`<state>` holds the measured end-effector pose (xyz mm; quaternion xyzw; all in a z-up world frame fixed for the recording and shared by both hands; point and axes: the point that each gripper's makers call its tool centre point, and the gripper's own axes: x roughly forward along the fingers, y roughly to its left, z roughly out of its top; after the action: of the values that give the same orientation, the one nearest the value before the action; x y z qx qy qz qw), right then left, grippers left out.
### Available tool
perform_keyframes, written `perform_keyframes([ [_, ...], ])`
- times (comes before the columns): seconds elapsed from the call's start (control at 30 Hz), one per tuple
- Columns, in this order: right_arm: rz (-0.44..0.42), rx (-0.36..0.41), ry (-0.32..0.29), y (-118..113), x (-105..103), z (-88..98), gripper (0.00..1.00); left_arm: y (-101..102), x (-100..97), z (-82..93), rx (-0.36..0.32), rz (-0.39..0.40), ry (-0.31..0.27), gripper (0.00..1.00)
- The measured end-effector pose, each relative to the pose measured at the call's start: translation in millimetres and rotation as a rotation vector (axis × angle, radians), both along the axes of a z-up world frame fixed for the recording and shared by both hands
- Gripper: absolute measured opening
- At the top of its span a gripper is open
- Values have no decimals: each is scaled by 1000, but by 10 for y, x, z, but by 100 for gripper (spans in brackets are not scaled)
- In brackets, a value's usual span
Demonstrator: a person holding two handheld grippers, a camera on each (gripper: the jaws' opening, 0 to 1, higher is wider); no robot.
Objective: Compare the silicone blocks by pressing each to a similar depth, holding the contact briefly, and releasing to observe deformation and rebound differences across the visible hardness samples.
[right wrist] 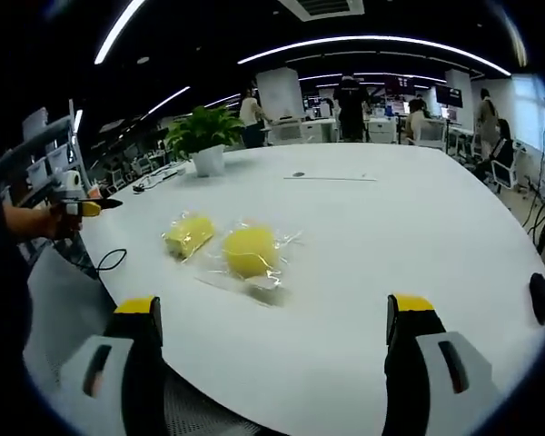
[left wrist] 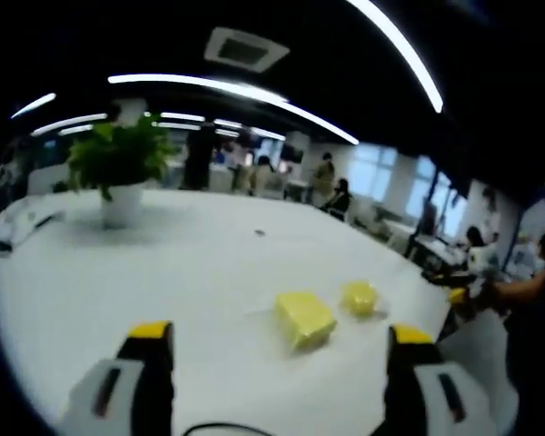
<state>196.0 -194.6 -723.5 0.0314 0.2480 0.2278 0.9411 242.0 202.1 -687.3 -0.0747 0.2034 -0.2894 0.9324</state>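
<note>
Two yellow silicone blocks lie on the white table [left wrist: 163, 263]. In the left gripper view, a squarish block [left wrist: 304, 319] lies nearest and a rounder block [left wrist: 359, 297] sits just right of it. My left gripper [left wrist: 280, 334] hovers in front of them, open and holding nothing. In the right gripper view, both blocks lie in clear wrap on the table [right wrist: 418, 227], the rounder block [right wrist: 250, 250] to the right of the squarish block [right wrist: 189, 234]. My right gripper [right wrist: 272, 307] is open, short of the blocks and touching neither. The left gripper [right wrist: 86, 207] shows at the far left, held in a hand.
A potted plant [left wrist: 120, 168] [right wrist: 204, 136] stands far back on the table. A black cable [right wrist: 109, 263] hangs over the table's edge, and a dark object [right wrist: 540, 295] lies at the right. The right gripper [left wrist: 459, 295] and a person's arm [left wrist: 527, 289] show at the table's right edge. People sit at desks behind.
</note>
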Motion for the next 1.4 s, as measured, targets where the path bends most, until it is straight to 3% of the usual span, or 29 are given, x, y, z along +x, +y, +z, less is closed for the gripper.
perform_keyframes([
  [0.4,-34,13,-38,-24,73,110,96,-88,-53,-12,15,-13,16,100],
  [1.27,-34,36,-8,-34,25,43,96,-77,-10,17,9,11,25,100],
  [1.33,-32,36,-7,-24,27,46,96,-94,5,4,-12,16,47,100],
  [1.4,-31,38,-6,-16,30,45,96,-137,-5,-40,-64,21,115,100],
])
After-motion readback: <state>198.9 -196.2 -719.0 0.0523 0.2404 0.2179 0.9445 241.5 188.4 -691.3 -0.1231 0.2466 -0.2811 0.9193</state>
